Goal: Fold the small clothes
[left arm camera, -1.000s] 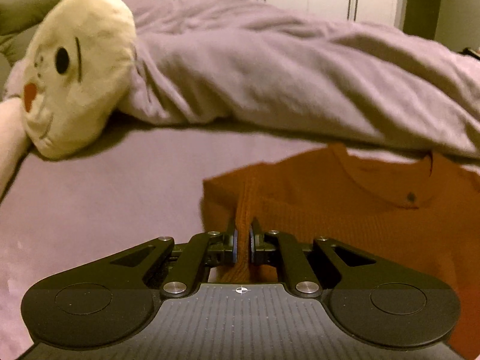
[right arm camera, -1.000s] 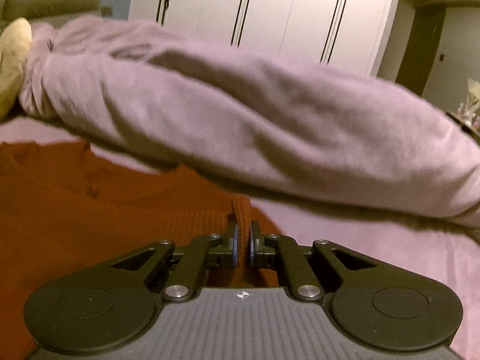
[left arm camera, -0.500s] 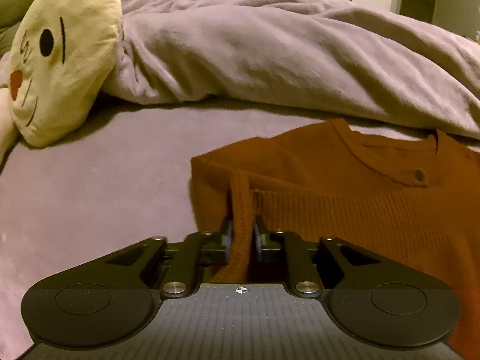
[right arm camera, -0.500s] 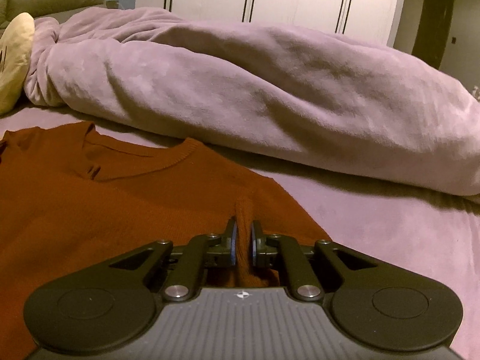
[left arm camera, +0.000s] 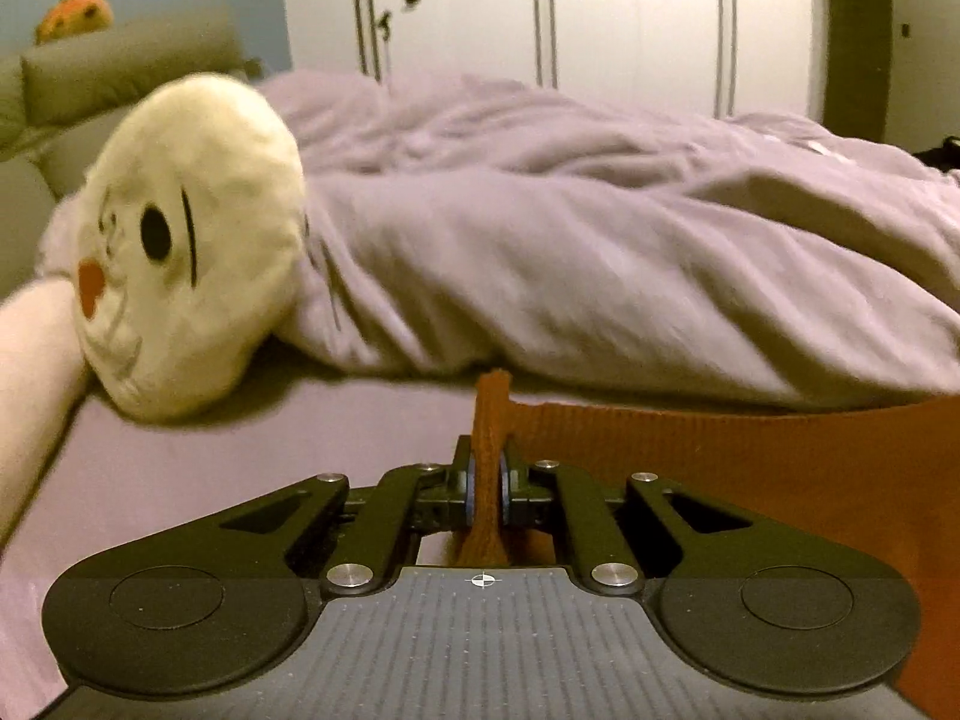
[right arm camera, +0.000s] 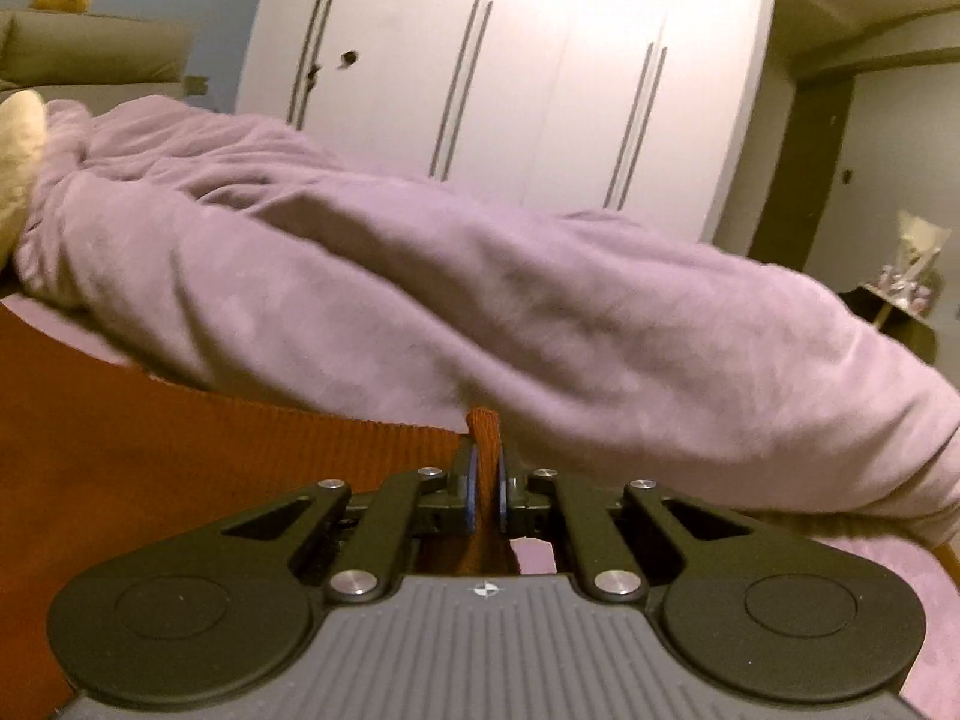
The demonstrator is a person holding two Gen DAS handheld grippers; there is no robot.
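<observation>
Where it lay flat before, the orange sweater [left arm camera: 750,468] now hangs lifted between both clamped grippers.

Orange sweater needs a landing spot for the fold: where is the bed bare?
Bare sheet lies left of the orange sweater, bordered by the plush pillow and heaped duvet. A narrower strip shows past the right tongs. The duvet crowds the far side.

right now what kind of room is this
Most likely a bedroom. The orange sweater is being handled on a bed sheet, with a bunched lilac duvet and a cream plush toy behind it, and a tall white wardrobe along the far wall.
</observation>
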